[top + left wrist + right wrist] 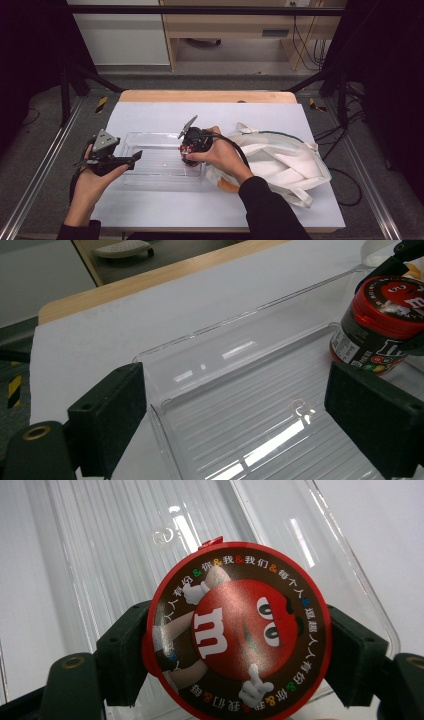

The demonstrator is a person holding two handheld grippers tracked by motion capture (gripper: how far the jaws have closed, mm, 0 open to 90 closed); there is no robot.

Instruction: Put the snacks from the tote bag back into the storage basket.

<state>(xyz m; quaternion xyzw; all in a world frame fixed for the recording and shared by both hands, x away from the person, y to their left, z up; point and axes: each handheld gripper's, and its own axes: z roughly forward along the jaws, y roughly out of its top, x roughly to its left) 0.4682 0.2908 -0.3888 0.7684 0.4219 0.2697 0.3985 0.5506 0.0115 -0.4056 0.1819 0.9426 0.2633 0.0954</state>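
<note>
Taking the clear plastic tray (162, 172) as the landmark and starting from the person's side, the left gripper (136, 156) is hovering at the tray's left end, its jaws standing apart with nothing between them and pointing along the tray's length toward the right. Farther in, the right gripper (188, 150) is pointing down over the tray's right end and is clamping a red-lidded candy jar (239, 630) across its round lid, one pad pressing on each side. In the left gripper view the candy jar (382, 322) is sitting upright, its long axis vertical, low over the tray's ribbed floor; whether its base is already touching that floor cannot be told. The jar is lying straight below the right gripper, so the coming move looks like a short drop and release inside the tray, and the right hand is plainly the nearer one. Beyond the tray's right end, a white cloth bag (280, 155) is lying crumpled on the tabletop (150, 112), just beside the right hand.
</note>
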